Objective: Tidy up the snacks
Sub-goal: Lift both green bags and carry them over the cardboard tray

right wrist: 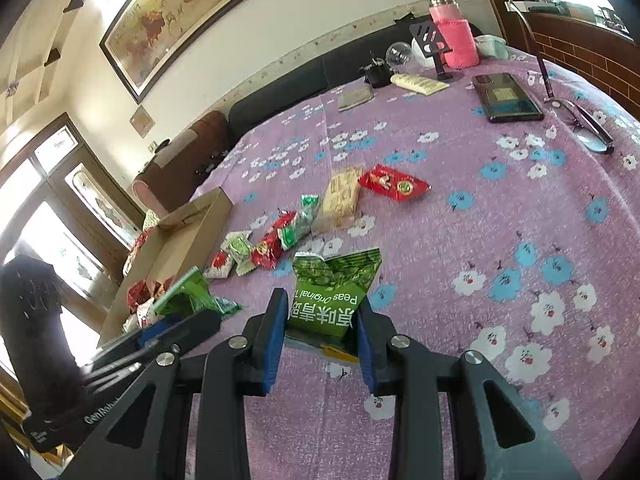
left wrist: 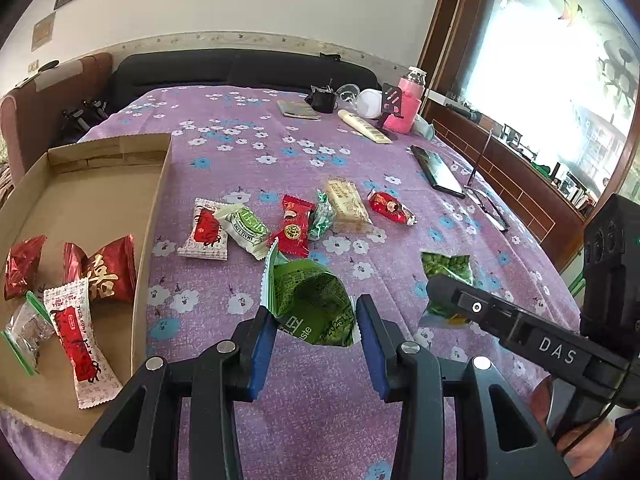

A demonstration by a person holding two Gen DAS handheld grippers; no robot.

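Largest first: the table (left wrist: 304, 152), under a purple flowered cloth, carries everything. At its left edge sits the open box (left wrist: 158, 200), a shallow cardboard tray. We read it as the collecting place, since four wrapped snacks already lie inside: two red foil packs, a red-and-white wrapper and a clear one with green ends.

The loose pile (left wrist: 280, 220) lies mid-table, just right of the box wall: white, pale green, red and tan wrappers overlapping in a rough row, with one red pack at its right end. Probably waiting their turn.

We hold two green packs, one per tool. The left gripper (left wrist: 316, 328) is clamped on the left pack (left wrist: 308, 300), blue pads pressing its lower sides. The pack stands tilted, long axis running up and to the left, serrated end uppermost and leaning toward the box. It hangs over the cloth, near the box but not above it.

The right gripper (right wrist: 322, 326) is clamped on the pea pack (right wrist: 334, 292) by its lower end. Its long axis points away from us toward the pile, crimped top edge farthest out, printed face up and reading upside down. It sits right of the left pack, farther from the box.

Our guess: both are carried by the tail so the body goes into the box first.
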